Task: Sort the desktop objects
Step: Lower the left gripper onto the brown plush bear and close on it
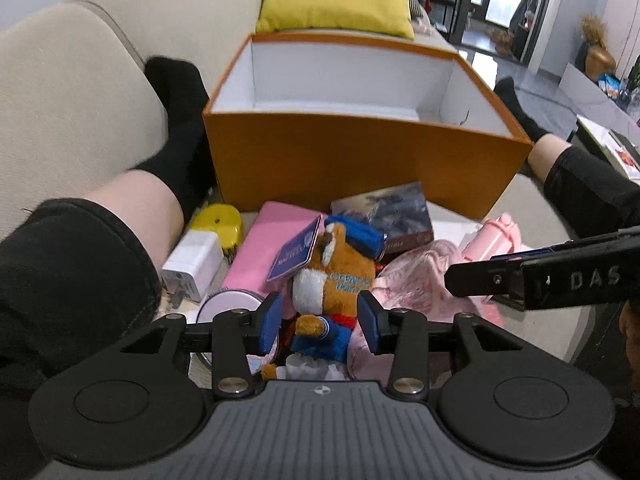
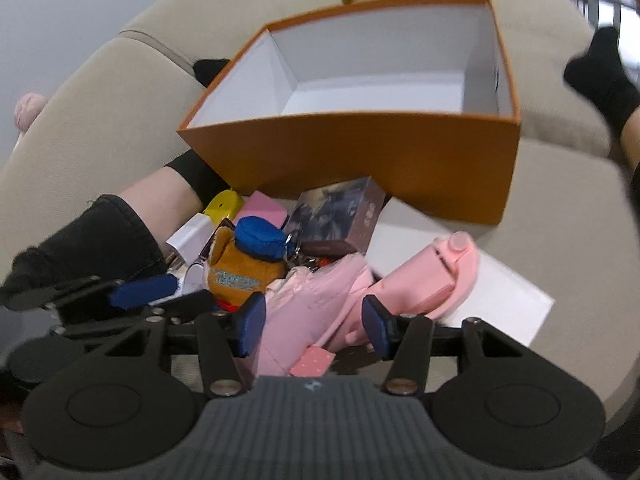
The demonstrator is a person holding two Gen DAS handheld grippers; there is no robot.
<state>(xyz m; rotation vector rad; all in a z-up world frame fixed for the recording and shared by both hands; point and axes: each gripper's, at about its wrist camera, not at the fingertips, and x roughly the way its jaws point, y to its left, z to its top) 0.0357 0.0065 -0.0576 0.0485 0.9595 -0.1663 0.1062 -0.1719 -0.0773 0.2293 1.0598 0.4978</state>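
Note:
A brown plush bear (image 1: 332, 280) in a blue cap and jacket stands in the pile before an empty orange box (image 1: 360, 152). My left gripper (image 1: 320, 320) straddles the bear's lower body. Its right pad is at the bear's side and a narrow gap shows at the left pad. A pink folded umbrella (image 2: 320, 296) with a pink handle (image 2: 440, 272) runs between the jaws of my right gripper (image 2: 314, 326). Its fabric reaches both pads, and whether they press is unclear. The bear (image 2: 244, 272), the left gripper (image 2: 180, 292) and the box (image 2: 360, 148) also show in the right wrist view.
The pile holds a white charger (image 1: 192, 264), a yellow case (image 1: 218, 220), a pink flat box (image 1: 260, 248), a dark printed box (image 1: 388, 208) and a round white tin (image 1: 228, 304). White paper (image 2: 480, 280) lies under the umbrella. A person's legs (image 1: 132, 200) flank the pile on a beige sofa (image 1: 60, 100).

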